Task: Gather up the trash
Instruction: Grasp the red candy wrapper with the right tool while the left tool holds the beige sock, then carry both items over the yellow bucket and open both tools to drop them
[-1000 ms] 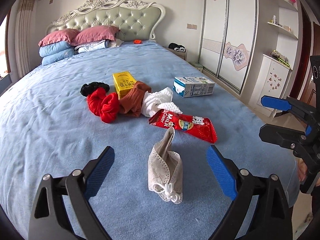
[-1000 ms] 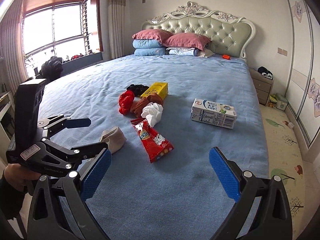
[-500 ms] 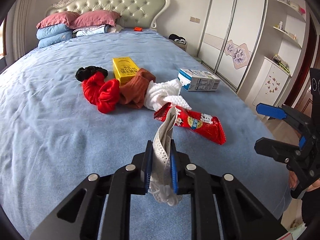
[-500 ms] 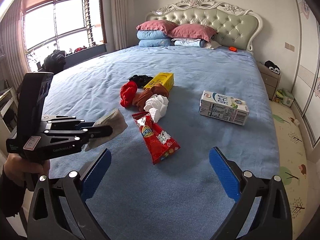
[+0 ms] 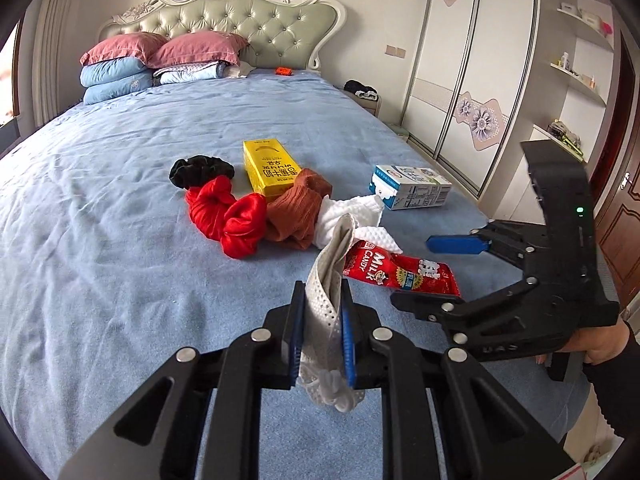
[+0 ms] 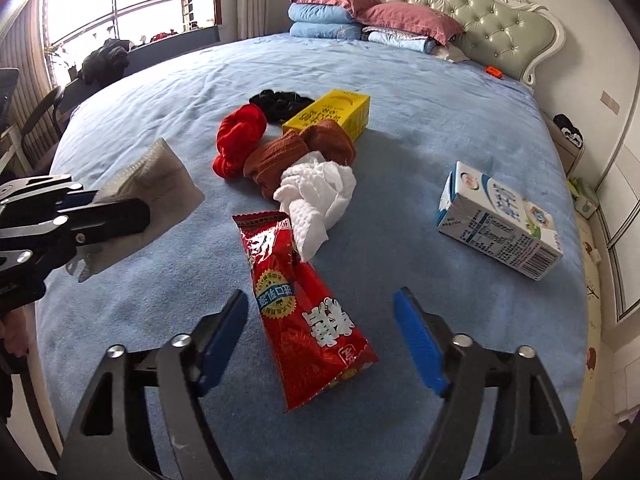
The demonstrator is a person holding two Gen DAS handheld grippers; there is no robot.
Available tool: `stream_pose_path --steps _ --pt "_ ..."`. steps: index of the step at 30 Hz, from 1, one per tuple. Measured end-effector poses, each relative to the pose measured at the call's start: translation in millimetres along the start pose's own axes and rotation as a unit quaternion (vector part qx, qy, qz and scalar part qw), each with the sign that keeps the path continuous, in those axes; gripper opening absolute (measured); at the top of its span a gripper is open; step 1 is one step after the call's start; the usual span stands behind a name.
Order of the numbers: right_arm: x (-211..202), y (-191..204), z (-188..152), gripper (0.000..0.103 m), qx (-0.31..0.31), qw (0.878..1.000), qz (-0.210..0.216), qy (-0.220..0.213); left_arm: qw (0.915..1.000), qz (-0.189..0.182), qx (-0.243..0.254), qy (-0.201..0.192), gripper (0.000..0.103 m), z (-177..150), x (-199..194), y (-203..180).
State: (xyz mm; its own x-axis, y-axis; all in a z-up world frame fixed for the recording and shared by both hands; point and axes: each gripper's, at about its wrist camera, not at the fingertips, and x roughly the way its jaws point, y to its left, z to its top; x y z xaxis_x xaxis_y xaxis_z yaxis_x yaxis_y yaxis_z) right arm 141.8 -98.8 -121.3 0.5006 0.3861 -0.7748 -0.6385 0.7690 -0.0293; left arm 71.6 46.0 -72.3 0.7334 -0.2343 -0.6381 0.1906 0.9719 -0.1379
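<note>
My left gripper (image 5: 322,332) is shut on a used white face mask (image 5: 326,280) and holds it above the blue bed; it also shows in the right wrist view (image 6: 152,196). My right gripper (image 6: 320,340) is open, its fingers either side of the near end of a red Milk Candy wrapper (image 6: 296,300), also seen in the left wrist view (image 5: 400,272). A crumpled white tissue (image 6: 320,192), a milk carton (image 6: 500,220) and a yellow box (image 6: 332,114) lie on the bed.
Red (image 6: 238,138), brown (image 6: 300,152) and black (image 6: 280,102) cloth bundles lie among the trash. Pillows (image 5: 160,60) and headboard stand at the far end. A wardrobe (image 5: 472,64) and bedside table (image 5: 364,94) are to the right of the bed.
My left gripper closed on the face mask and lifted it off the bed. My right gripper moved forward and down over the red candy wrapper, staying open.
</note>
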Motion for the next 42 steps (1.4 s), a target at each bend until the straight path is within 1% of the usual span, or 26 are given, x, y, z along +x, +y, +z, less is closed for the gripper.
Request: stream_pose_path --steps 1,2,3,4,5,10,13,18,22,26,32,35,40,42 --pt "5 -1 0 0.056 0.002 1.0 0.003 0.012 1.0 0.001 0.001 -0.001 0.017 0 0 0" --pt "6 -2 -1 0.053 0.005 1.0 0.007 0.014 1.0 0.002 0.0 -0.002 0.017 1 -1 0" --pt "3 -2 -2 0.049 0.006 1.0 0.011 0.009 1.0 0.001 0.0 -0.003 0.017 1 -1 1" --pt "1 -3 -3 0.04 0.006 1.0 0.014 0.008 1.0 0.0 -0.001 -0.004 0.017 2 -2 0" --pt "-3 -4 -5 0.036 0.009 1.0 0.018 0.007 1.0 -0.002 0.0 -0.005 0.017 2 -4 -1" --pt "-27 -14 -21 0.035 0.033 0.999 0.036 -0.015 0.9998 -0.014 0.011 -0.009 0.017 7 -6 -14" --pt "-51 -23 -35 0.035 0.048 0.997 0.039 -0.042 0.9993 -0.03 0.022 -0.009 0.017 10 -6 -31" --pt "-97 -49 -62 0.035 0.084 0.993 0.008 -0.084 0.9965 -0.072 0.043 0.003 0.017 15 6 -72" --pt "-130 -80 -94 0.035 0.116 0.988 -0.034 -0.101 0.992 -0.105 0.068 0.015 0.017 18 23 -119" --pt "-161 -118 -132 0.035 0.157 0.979 -0.073 -0.11 0.9837 -0.149 0.097 0.029 0.017 19 42 -177" --pt "-201 -177 -197 0.036 0.232 0.957 -0.13 -0.116 0.9667 -0.202 0.146 0.059 0.017 19 78 -267" --pt "-213 -201 -229 0.036 0.265 0.945 -0.159 -0.109 0.9567 -0.231 0.155 0.084 0.017 19 99 -306" --pt "-220 -229 -279 0.036 0.302 0.929 -0.198 -0.08 0.9412 -0.262 0.172 0.125 0.017 15 136 -367" --pt "-219 -237 -297 0.036 0.316 0.923 -0.208 -0.07 0.935 -0.274 0.173 0.143 0.018 11 151 -385"
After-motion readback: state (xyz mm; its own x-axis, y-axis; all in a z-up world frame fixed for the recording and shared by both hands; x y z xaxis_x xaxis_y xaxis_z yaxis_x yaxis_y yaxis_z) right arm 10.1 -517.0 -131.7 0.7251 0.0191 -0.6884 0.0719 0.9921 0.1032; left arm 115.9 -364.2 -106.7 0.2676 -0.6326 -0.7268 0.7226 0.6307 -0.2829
